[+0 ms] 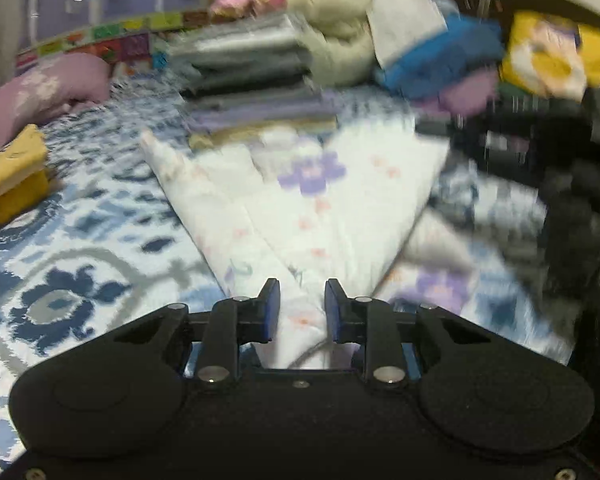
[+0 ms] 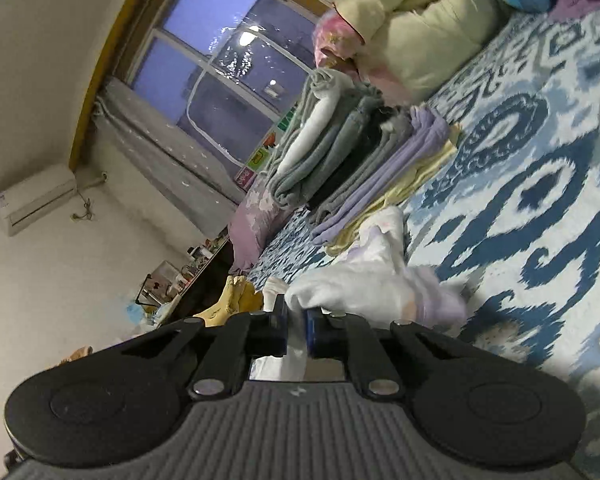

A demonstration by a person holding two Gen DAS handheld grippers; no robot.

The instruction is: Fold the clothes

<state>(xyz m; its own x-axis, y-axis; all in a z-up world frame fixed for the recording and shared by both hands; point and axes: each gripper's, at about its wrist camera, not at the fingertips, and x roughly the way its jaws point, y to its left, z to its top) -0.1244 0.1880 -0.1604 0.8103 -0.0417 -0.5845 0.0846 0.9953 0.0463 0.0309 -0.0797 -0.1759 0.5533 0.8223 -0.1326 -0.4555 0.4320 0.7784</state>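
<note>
The bed (image 1: 80, 248), covered with a blue and white patterned sheet, has open room on the left part in the left wrist view, between the yellow folded cloth (image 1: 10, 176) near the left edge and the white garment with purple flowers (image 1: 300, 208) in the middle. Toward the far side the room is closed by a stack of folded grey, black and lilac clothes (image 1: 252, 76), with a pale cream padded bundle (image 1: 336, 40) and a blue cloth (image 1: 440, 56) beside it; dark clothes (image 1: 540, 148) lie at the right edge. A lilac pillow (image 1: 44, 92) lies at the far left corner. In the right wrist view the same stack (image 2: 352, 156) stands beyond the white garment (image 2: 364, 280), and a wide part of the patterned sheet (image 2: 540, 184) to the right of it is open. Behind the bed there is a window with a brown frame (image 2: 220, 60) and a white air conditioner (image 2: 36, 200) on the wall. The left gripper (image 1: 302, 304) has its fingers partly apart, and a gathered fold of the white garment passes between them; the blue pads (image 1: 272, 312) seem to touch the cloth on both sides. The right gripper (image 2: 297, 330) has its fingers almost closed, with only a narrow gap, and an edge of the same white garment is pinched between them, lifted a little above the bed.
</note>
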